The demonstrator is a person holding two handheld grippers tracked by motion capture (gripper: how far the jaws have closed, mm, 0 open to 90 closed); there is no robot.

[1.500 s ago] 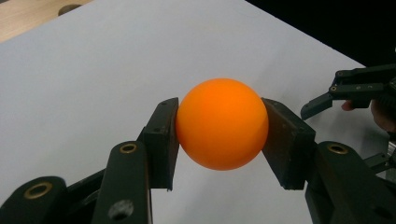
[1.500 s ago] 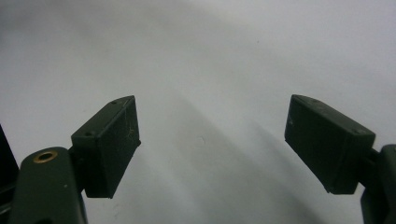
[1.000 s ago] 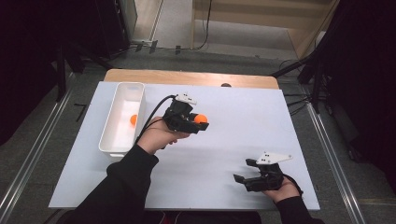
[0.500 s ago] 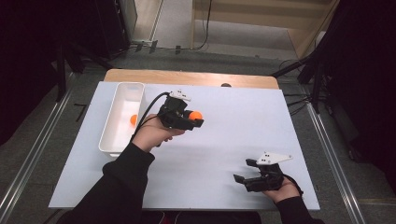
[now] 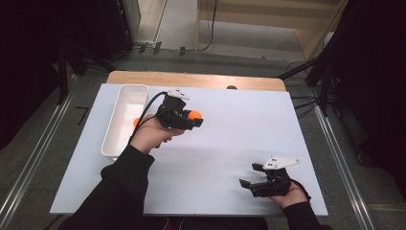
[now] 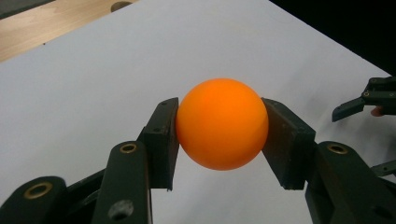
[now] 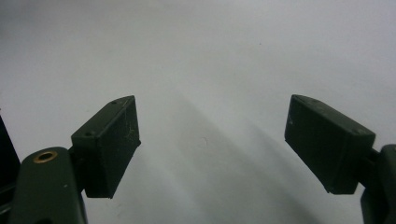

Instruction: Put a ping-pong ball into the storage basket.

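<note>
**Orange ball clamped in left gripper above the white sheet**

**Object.** The orange ball (image 6: pixel 222 123) is a smooth, matte, evenly coloured sphere with no visible markings. In the high view it sits at the tip of the left gripper (image 5: pixel 191 120), held above the white table sheet (image 5: pixel 230 143) just right of the white tray (image 5: pixel 125 96), which lies along the sheet's left side.

**Limited visibility.** In the high view the gripper body covers most of the ball, leaving a small orange patch. A second orange patch (image 5: pixel 136 122) shows inside the tray beside the person's left hand (image 5: pixel 152 134); the hand covers most of it, so its shape cannot be made out. In the left gripper view the lower frame edge cuts off the gripper links.

**Left gripper.** The jaws are closed on the ball. Both flat black pads (image 6: pixel 163 135) press against opposite sides of the sphere at about its widest part; the ball is clear of the sheet.

**Right gripper.** The right gripper (image 5: pixel 246 175) rests low near the sheet's near right corner, well apart from the ball. Its jaws stand wide apart with nothing between them.
</note>
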